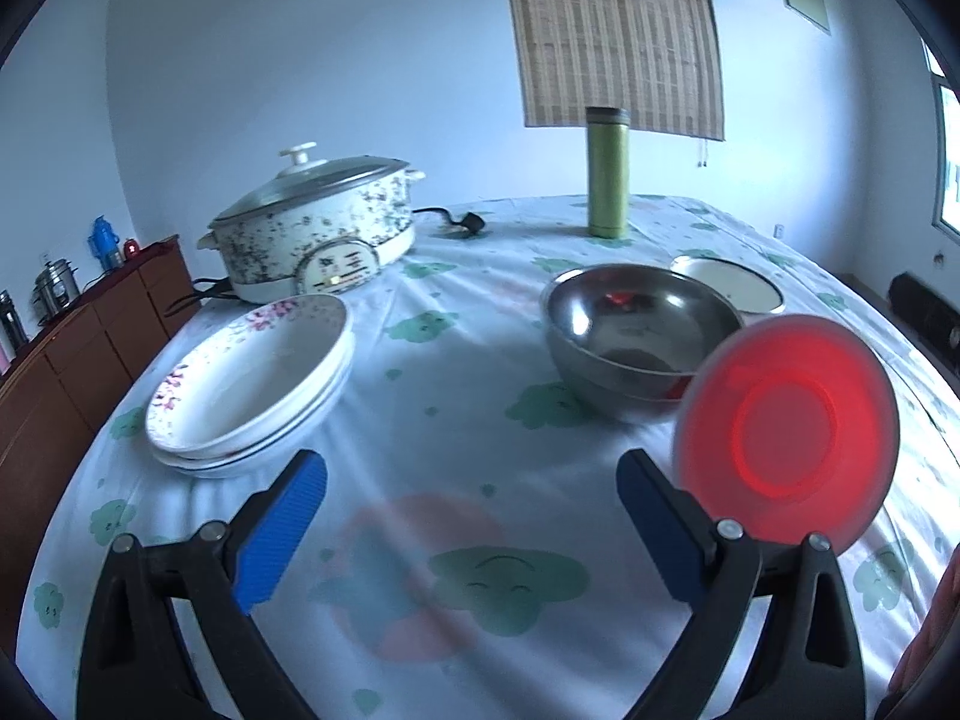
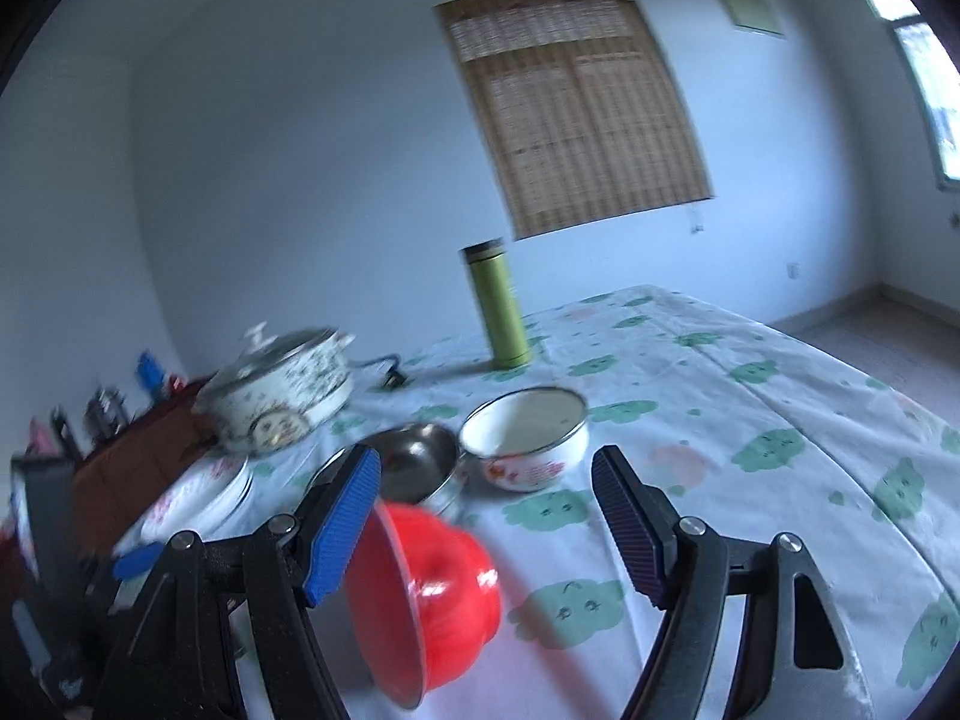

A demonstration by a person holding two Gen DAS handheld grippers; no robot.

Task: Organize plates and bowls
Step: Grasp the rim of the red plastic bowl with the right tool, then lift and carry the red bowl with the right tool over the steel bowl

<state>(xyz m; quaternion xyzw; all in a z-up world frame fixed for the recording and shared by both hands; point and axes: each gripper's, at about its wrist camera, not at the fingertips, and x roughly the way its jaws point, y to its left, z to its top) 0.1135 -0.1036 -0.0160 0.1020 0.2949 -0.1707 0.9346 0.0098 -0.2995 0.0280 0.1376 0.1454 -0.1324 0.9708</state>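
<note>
Red bowl (image 2: 426,594) tilts on edge, unclamped, likely headed for the steel bowls (image 1: 636,330); right gripper (image 2: 486,456) and left gripper (image 1: 474,462) jaws both gape wide.

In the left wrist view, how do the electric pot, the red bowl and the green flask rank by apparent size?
1. Electric pot and red bowl: about equal; the bowl is much nearer, so unsure.
2. Green flask, smallest.
</note>
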